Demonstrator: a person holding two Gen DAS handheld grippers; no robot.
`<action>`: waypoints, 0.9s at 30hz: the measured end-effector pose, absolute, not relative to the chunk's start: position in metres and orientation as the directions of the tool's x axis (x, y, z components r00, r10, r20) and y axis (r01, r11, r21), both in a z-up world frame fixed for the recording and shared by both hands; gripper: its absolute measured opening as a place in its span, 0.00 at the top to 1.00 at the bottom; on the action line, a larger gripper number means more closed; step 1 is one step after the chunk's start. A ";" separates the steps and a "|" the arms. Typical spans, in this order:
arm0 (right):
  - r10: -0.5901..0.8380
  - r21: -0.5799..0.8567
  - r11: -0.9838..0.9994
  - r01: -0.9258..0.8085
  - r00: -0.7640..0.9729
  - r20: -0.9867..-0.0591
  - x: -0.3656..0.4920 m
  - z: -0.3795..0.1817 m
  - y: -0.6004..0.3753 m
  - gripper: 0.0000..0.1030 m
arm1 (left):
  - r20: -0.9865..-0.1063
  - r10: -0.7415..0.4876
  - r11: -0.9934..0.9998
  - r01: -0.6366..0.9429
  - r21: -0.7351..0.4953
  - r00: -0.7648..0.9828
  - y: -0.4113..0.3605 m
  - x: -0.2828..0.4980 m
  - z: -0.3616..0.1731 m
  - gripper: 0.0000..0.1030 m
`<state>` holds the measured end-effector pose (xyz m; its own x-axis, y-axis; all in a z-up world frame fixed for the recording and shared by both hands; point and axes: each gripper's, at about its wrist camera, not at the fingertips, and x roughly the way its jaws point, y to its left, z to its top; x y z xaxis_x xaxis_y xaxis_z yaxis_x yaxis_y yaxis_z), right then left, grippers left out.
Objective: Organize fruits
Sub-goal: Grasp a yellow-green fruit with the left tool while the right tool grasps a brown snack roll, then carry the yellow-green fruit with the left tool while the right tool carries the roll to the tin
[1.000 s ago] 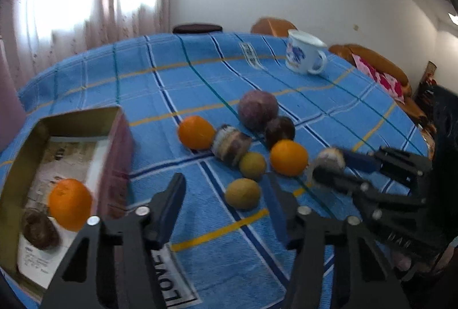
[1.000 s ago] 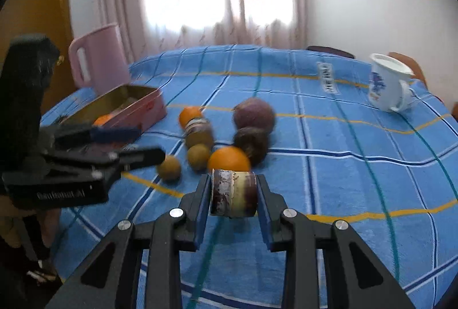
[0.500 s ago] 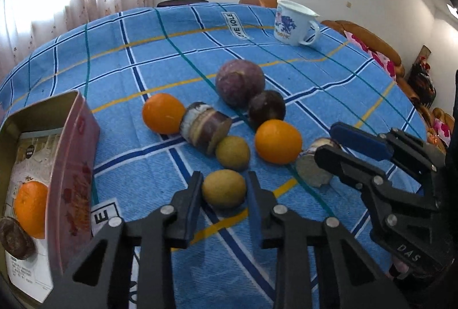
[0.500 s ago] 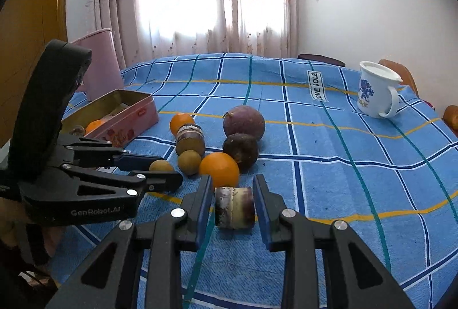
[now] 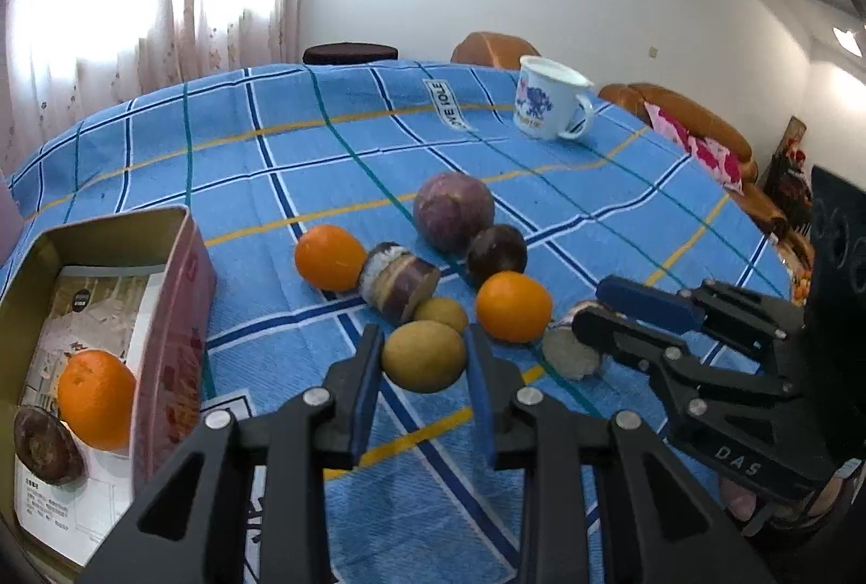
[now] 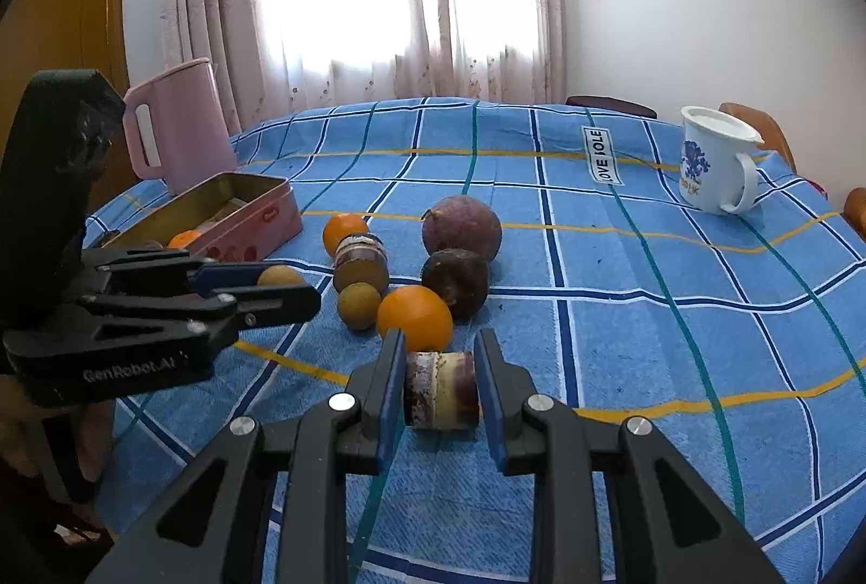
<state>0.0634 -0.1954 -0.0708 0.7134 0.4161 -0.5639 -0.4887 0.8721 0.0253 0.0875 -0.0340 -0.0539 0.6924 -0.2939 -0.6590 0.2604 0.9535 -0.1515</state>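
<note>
My left gripper (image 5: pixel 425 340) is shut on a yellow-green oval fruit (image 5: pixel 425 359) just in front of the fruit cluster. In the right wrist view the left gripper (image 6: pixel 289 286) shows side-on with that fruit (image 6: pixel 279 275) between its fingers. My right gripper (image 6: pixel 441 367) is shut on a short purple-and-cream cane piece (image 6: pixel 441 389) low over the blue checked cloth; the left wrist view shows it (image 5: pixel 592 305) at right. An open pink tin box (image 5: pixel 168 313) at left holds an orange (image 5: pixel 94 400) and a dark fruit (image 5: pixel 40 443).
Loose on the cloth lie two oranges (image 5: pixel 330 256) (image 5: pixel 514 305), another cane piece (image 5: pixel 398 281), a small yellow fruit (image 5: pixel 441 313), a dark round fruit (image 5: pixel 496 248) and a big purple one (image 5: pixel 453 210). A white mug (image 6: pixel 714 167) stands far right, a pink jug (image 6: pixel 178 124) behind the box.
My left gripper went from open and short of the yellow-green fruit to shut around it. The right gripper has kept its hold on the cane piece without moving.
</note>
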 end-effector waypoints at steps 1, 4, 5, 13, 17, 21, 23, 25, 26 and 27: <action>0.419 0.025 0.870 -0.492 0.712 -0.564 0.063 -0.071 -0.195 0.73 | -0.655 -0.295 0.954 0.257 -0.156 0.696 -0.033 0.088 -0.053 0.70; 0.446 0.053 0.854 -0.518 0.674 -0.590 0.066 -0.073 -0.195 0.51 | -0.645 -0.300 0.953 0.258 -0.162 0.703 -0.032 0.087 -0.052 0.70; 0.437 0.049 0.855 -0.517 0.666 -0.604 0.067 -0.074 -0.193 0.46 | -0.643 -0.299 0.953 0.258 -0.160 0.705 -0.033 0.087 -0.052 0.70; 0.407 -0.014 0.848 -0.531 0.667 -0.624 0.065 -0.078 -0.182 0.60 | -0.626 -0.295 0.955 0.249 -0.163 0.722 -0.031 0.083 -0.049 0.70; 0.407 -0.026 0.847 -0.531 0.679 -0.612 0.062 -0.077 -0.183 0.63 | -0.603 -0.286 0.958 0.239 -0.158 0.745 -0.028 0.078 -0.046 0.70; 0.426 -0.023 0.847 -0.531 0.706 -0.565 0.056 -0.071 -0.187 0.63 | -0.561 -0.264 0.964 0.224 -0.141 0.785 -0.026 0.069 -0.040 0.70; 0.420 -0.042 0.849 -0.527 0.721 -0.551 0.053 -0.070 -0.186 0.63 | -0.545 -0.255 0.967 0.219 -0.131 0.799 -0.026 0.065 -0.038 0.70; 0.415 -0.065 0.847 -0.527 0.733 -0.538 0.050 -0.068 -0.184 0.63 | -0.533 -0.246 0.969 0.213 -0.125 0.809 -0.024 0.062 -0.036 0.70; 0.416 -0.071 0.845 -0.530 0.736 -0.534 0.049 -0.068 -0.183 0.63 | -0.528 -0.241 0.971 0.208 -0.121 0.814 -0.022 0.060 -0.035 0.70; 0.423 -0.070 0.842 -0.534 0.736 -0.530 0.048 -0.067 -0.181 0.63 | -0.525 -0.233 0.972 0.203 -0.116 0.819 -0.020 0.058 -0.034 0.70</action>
<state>0.0476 -0.1811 -0.0665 0.7355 0.4226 -0.5295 -0.5344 0.8423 -0.0700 0.0585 -0.0196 -0.0345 0.8186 -0.2334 -0.5247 0.2031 0.9723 -0.1156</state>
